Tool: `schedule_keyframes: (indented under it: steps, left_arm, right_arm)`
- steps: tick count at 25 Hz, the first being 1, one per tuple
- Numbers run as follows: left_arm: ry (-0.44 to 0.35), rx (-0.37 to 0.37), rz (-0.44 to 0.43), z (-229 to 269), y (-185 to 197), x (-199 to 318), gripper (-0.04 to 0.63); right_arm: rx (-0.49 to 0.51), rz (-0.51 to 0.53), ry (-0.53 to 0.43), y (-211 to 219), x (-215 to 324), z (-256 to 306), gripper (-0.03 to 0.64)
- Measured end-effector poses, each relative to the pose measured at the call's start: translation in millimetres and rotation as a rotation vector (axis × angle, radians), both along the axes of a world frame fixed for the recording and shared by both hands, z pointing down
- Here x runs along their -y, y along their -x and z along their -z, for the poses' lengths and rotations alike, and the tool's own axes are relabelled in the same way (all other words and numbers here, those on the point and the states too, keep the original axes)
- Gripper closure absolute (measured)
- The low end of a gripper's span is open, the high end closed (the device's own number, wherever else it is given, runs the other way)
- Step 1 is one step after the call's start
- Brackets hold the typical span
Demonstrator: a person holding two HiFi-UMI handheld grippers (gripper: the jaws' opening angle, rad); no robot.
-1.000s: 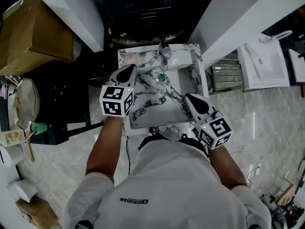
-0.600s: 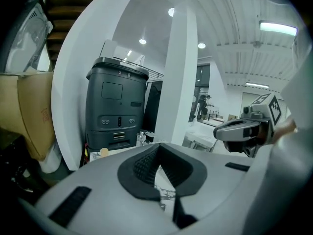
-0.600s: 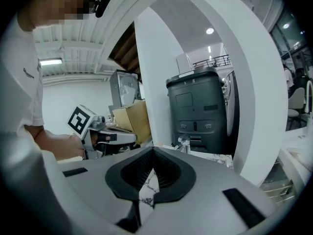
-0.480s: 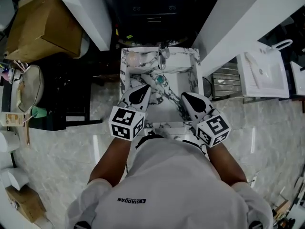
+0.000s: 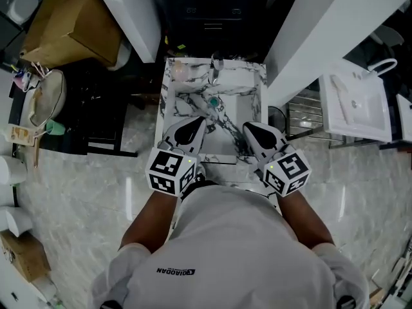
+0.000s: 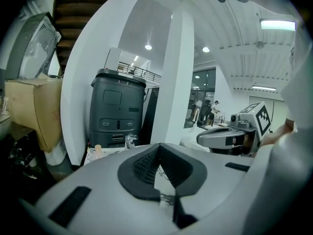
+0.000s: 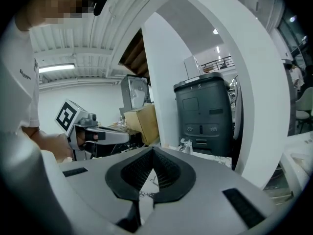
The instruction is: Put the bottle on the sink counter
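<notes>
Left hand-held gripper (image 5: 188, 129) and right hand-held gripper (image 5: 259, 134) have pulled back down-frame, jaws closed on nothing; the bottle (image 5: 179, 74) at the upper-left corner of the sink (image 5: 261, 102) could topple if nudged.

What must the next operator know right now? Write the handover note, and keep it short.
Left gripper: shut, empty, over the front edge of the sink counter.
Right gripper: shut, empty, alongside it.
Bottle: small, apparently upright on the counter's back left corner, left of the faucet.
Done: the bottle looks placed.
Left: probably nothing; just check that it stands steady.
</notes>
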State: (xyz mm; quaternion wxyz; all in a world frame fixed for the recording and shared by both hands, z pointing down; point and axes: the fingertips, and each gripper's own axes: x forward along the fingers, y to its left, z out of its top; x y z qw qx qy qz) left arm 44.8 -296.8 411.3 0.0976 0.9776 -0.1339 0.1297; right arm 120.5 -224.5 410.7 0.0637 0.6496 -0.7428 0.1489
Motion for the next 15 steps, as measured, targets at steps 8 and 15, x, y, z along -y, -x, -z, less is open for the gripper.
schedule_keyframes:
  steps: [8, 15]
  left_arm:
    - [-0.01, 0.0, 0.048, 5.2, 7.2, -45.2, 0.581]
    - [-0.028, -0.016, 0.069, 18.9, 17.7, -83.0, 0.581]
  right_arm:
    - [0.009, 0.034, -0.026, 1.0, -41.7, 8.6, 0.577]
    - [0.001, 0.061, -0.041, 7.6, -71.5, 15.3, 0.577]
